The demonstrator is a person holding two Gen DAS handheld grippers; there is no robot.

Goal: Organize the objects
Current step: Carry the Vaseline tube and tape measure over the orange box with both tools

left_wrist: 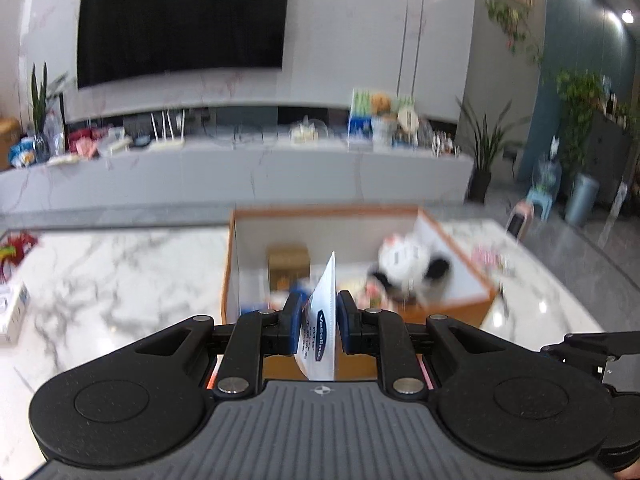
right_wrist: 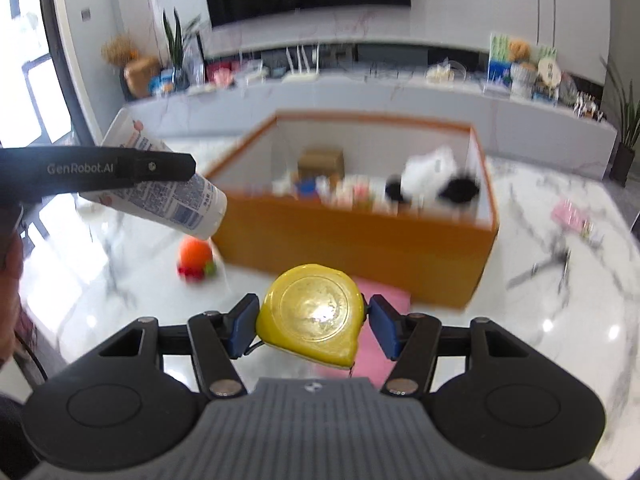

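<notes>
My left gripper [left_wrist: 318, 320] is shut on a white Vaseline tube [left_wrist: 322, 316], held upright just before the near wall of an orange box [left_wrist: 452, 308]. The tube also shows in the right wrist view [right_wrist: 168, 192], with the left gripper's finger [right_wrist: 96, 172] across it, left of the box [right_wrist: 360, 240]. My right gripper [right_wrist: 312, 322] is shut on a yellow tape measure [right_wrist: 314, 312], held above the table in front of the box. The box holds a black-and-white plush toy [right_wrist: 436, 178], a small brown carton [right_wrist: 320, 162] and several small items.
An orange toy [right_wrist: 195, 258] lies on the marble table [right_wrist: 100, 280] left of the box. A pink sheet [right_wrist: 380, 340] lies under the tape measure. A pink packet [right_wrist: 572, 216] and a dark tool [right_wrist: 548, 266] lie at the right. A white box [left_wrist: 12, 312] sits at far left.
</notes>
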